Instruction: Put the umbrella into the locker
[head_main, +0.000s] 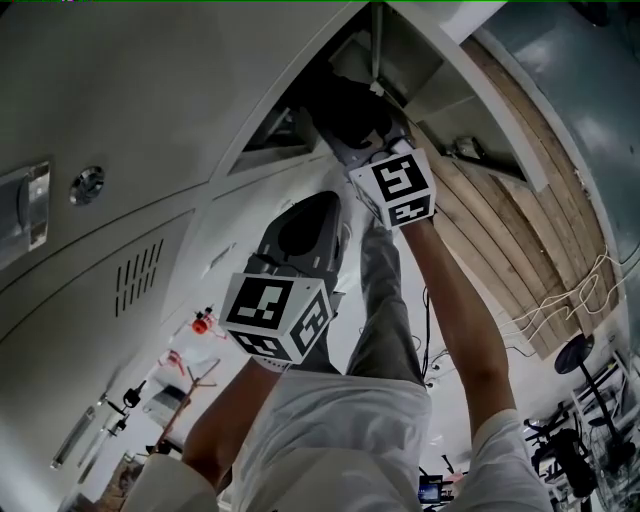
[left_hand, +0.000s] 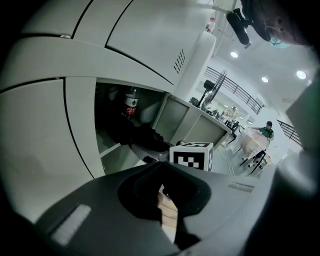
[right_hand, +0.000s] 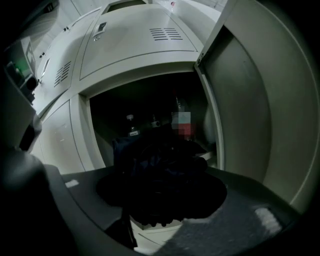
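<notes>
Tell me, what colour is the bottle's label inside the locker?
The label is red; left gripper view shows it best.

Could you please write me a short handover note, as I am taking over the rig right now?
Right claw: closed on the folded dark umbrella, at the mouth of the open locker.
Left claw: closed, empty, held back from the locker.
Done: door open, umbrella's front end inside the opening; a bottle stands further in.
Left: probably push the umbrella fully in, let go, draw the claw out.
</notes>
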